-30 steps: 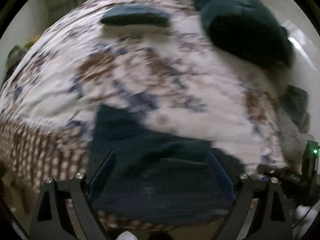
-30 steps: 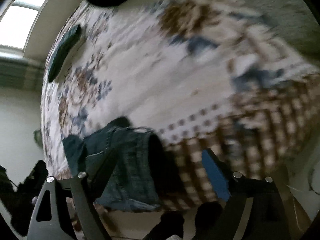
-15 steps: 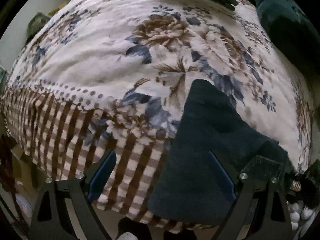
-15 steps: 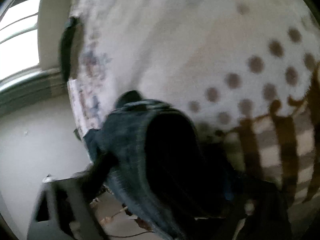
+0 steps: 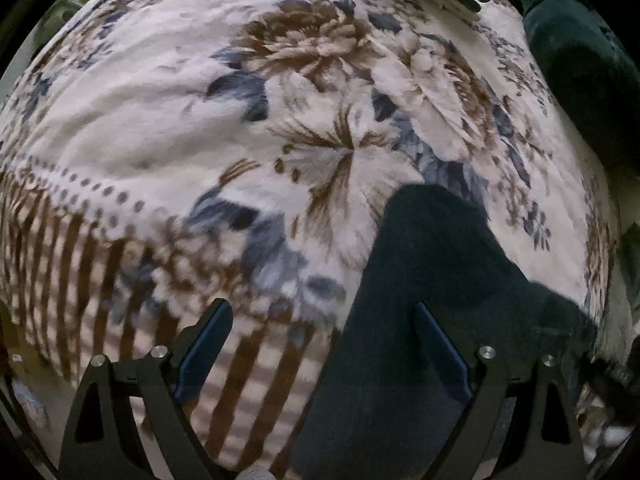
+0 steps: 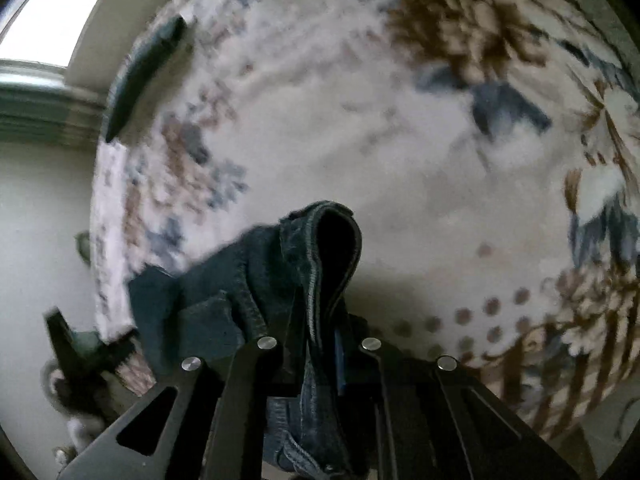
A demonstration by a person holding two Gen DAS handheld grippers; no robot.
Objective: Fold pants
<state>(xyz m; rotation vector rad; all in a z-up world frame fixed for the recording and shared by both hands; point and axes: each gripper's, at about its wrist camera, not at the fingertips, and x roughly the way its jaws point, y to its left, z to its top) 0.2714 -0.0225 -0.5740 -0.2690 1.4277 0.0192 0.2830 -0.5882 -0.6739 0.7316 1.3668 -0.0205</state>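
1. Pinching a denim fold, the right gripper (image 6: 320,340) has its fingers clamped on the pants (image 6: 248,280).
2. Left gripper (image 5: 322,344) fingers spread; pants lie under its right finger, long axis running away over the blanket (image 5: 160,128).

My left tongs (image 5: 322,332) hang over the blanket (image 5: 168,128) edge, pants (image 5: 424,304) lying on it at 3 o'clock. From my right tongs (image 6: 318,344), pants (image 6: 288,280) bunch at 12, pillow (image 6: 144,76) at 11.
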